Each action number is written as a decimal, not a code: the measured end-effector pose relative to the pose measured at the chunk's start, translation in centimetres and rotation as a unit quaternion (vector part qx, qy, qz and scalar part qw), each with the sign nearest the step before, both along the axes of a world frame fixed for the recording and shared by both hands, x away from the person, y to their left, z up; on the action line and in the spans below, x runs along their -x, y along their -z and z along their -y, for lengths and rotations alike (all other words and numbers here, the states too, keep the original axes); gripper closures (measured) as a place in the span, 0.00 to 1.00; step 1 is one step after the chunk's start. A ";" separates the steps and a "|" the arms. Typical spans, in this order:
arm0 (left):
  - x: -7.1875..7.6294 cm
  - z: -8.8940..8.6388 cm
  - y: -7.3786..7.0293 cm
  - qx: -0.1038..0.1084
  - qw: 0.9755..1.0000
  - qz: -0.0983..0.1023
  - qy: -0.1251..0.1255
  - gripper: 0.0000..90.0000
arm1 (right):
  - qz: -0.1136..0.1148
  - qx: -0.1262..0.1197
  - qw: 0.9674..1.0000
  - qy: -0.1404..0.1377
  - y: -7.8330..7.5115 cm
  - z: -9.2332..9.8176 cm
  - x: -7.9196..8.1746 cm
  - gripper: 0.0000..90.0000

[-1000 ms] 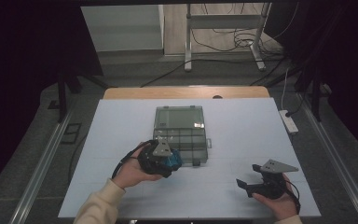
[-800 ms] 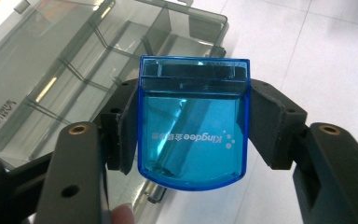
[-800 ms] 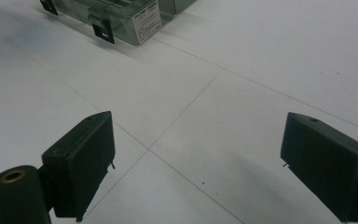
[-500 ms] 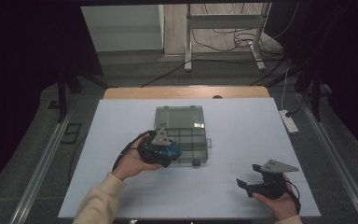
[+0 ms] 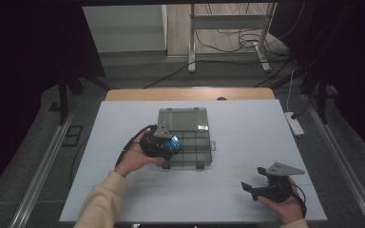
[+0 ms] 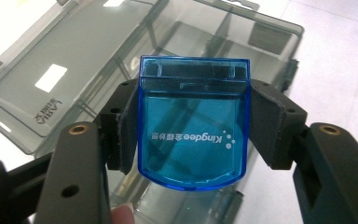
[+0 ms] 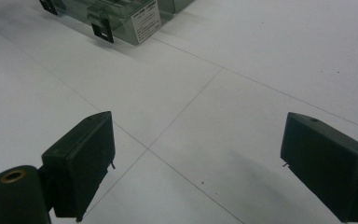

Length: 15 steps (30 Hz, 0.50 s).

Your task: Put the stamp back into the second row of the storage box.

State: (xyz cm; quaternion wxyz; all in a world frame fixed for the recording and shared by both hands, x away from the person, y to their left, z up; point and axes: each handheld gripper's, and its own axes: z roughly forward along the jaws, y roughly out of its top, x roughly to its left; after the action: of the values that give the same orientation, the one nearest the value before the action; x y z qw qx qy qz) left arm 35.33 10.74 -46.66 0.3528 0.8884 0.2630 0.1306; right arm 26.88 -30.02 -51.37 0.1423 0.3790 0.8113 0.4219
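Left gripper [image 6: 193, 126], jaws clamped on a blue translucent case [image 6: 194, 122], hangs over the near left corner of the smoky clear organizer box [image 5: 184, 137] at mid-table, while right gripper [image 5: 250, 189], jaws spread wide, sits low over the bare white table [image 5: 247, 133] at near right.

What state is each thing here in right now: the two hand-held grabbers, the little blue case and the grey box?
Left gripper: shut on the blue case, held over the organiser box.
Blue case: clamped by its sides, off the table, closed as far as visible.
Organiser box: lid open, flat on the table.
Right gripper: open, holding nothing, above bare table.
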 end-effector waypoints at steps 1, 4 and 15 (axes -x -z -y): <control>-0.1 -0.1 0.0 0.001 1.000 -0.001 -0.002 0.45 | 0.000 0.000 1.000 0.000 0.0 0.0 0.0 0.11; -0.5 -0.3 0.1 0.005 1.000 -0.004 -0.005 0.45 | 0.000 0.000 1.000 0.000 0.0 0.0 0.0 0.11; -0.6 -0.5 0.1 0.007 1.000 -0.008 -0.005 0.45 | -0.001 0.002 1.000 0.000 0.0 0.0 0.0 0.11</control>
State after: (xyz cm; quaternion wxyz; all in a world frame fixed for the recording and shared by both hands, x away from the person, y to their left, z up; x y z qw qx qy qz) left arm 35.96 11.26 -46.79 0.3560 0.8857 0.2712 0.1235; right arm 26.87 -30.01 -51.36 0.1422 0.3786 0.8123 0.4203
